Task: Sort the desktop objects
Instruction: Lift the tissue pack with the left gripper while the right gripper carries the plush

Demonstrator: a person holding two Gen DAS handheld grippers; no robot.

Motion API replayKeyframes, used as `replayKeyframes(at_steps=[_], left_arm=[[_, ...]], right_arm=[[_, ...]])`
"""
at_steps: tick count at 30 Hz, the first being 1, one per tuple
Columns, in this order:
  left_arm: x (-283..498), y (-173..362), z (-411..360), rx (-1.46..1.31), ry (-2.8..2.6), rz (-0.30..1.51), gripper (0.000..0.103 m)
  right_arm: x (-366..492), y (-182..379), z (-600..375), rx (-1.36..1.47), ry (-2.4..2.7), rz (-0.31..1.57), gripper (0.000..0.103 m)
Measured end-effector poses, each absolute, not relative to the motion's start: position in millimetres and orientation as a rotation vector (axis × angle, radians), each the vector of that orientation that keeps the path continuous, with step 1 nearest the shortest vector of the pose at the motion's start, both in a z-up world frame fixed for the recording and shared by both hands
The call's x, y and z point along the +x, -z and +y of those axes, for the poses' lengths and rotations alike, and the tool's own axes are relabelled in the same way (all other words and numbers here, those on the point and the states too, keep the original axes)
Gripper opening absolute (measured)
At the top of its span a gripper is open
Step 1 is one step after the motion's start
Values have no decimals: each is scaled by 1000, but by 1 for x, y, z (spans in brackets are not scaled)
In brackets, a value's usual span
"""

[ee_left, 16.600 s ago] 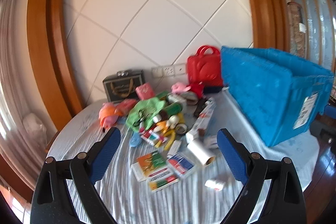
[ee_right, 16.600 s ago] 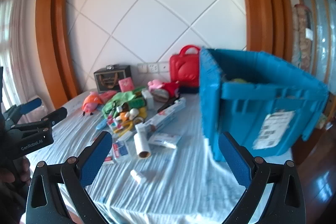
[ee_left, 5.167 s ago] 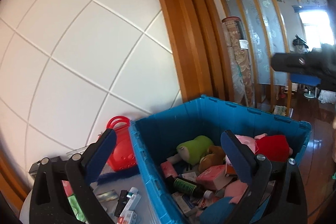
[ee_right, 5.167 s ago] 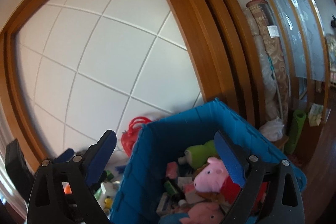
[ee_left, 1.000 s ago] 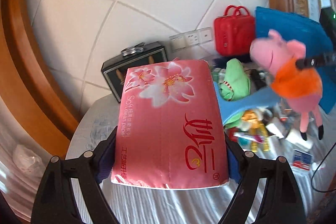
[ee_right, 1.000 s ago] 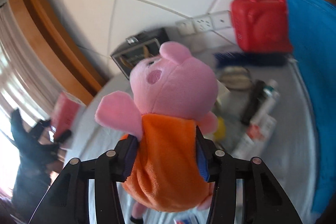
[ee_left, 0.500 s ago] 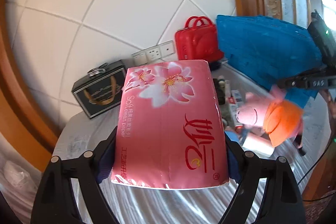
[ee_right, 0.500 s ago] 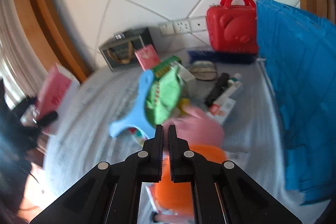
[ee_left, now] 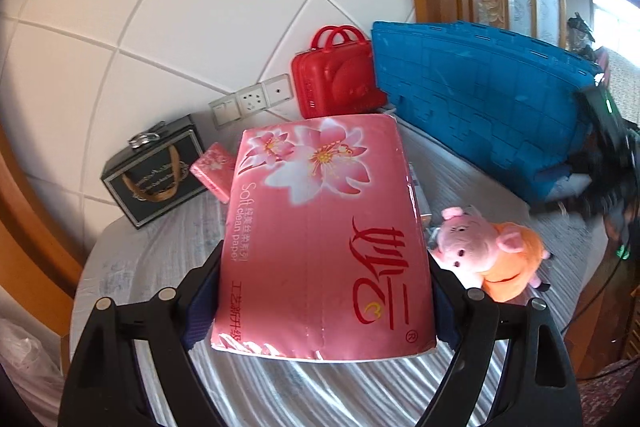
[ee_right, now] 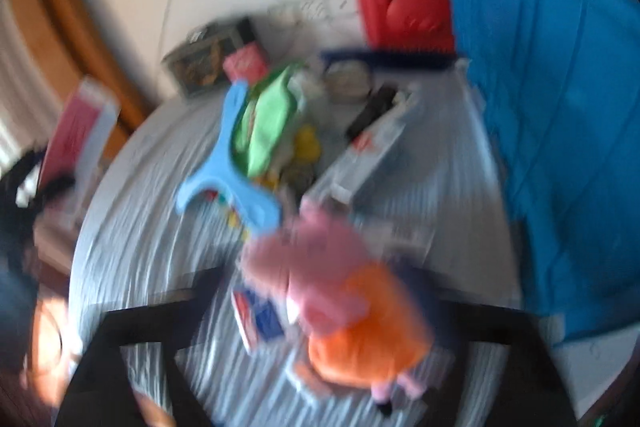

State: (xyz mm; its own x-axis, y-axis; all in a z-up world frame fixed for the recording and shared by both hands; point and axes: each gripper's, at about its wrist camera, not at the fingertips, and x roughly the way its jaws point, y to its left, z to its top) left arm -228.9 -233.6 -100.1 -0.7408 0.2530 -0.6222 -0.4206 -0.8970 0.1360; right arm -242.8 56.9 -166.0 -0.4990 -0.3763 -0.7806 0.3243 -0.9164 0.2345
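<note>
Our right tongs (ee_right: 324,307) have just sprung wide, dropping the pig plush (ee_left: 490,253) near the table's (ee_left: 280,395) right edge, while our left tongs (ee_left: 324,291) clamp the tissue pack (ee_left: 320,219), next to place.

Pink tissue pack (ee_left: 324,239), floral print with red lettering, held above the cloth-covered table (ee_left: 152,259), long face up. Pink pig plush (ee_left: 490,259) in orange dress lies on its side on the cloth, near the blue crate (ee_left: 480,99)
</note>
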Motion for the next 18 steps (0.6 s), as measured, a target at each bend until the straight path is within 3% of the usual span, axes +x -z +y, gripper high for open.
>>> replayKeyframes(at_steps=[4,7,9,12,14,18], left_arm=[[-229,107,-222,-902,-2579,373,86],[-226,109,-215,-920,-2575,360,86],[-223,110,-211,-931,-2575,368,86],[-219,110,-206,-943,-2579,381,86],[-217,106,-204,-925,-2588,387,86],[-214,87,-197,-834,-2616,394,86]], right_arm=[[-233,197,33,1282,2384,314,102],[-253,233,24,1345,2284,428,102],[-269,258,23,1413,2219,410,83],[-276,280,18,1472,2245,519,65],[-281,271,26,1519,2268,401,56],[-265,211,51,1414,2411,172,54]])
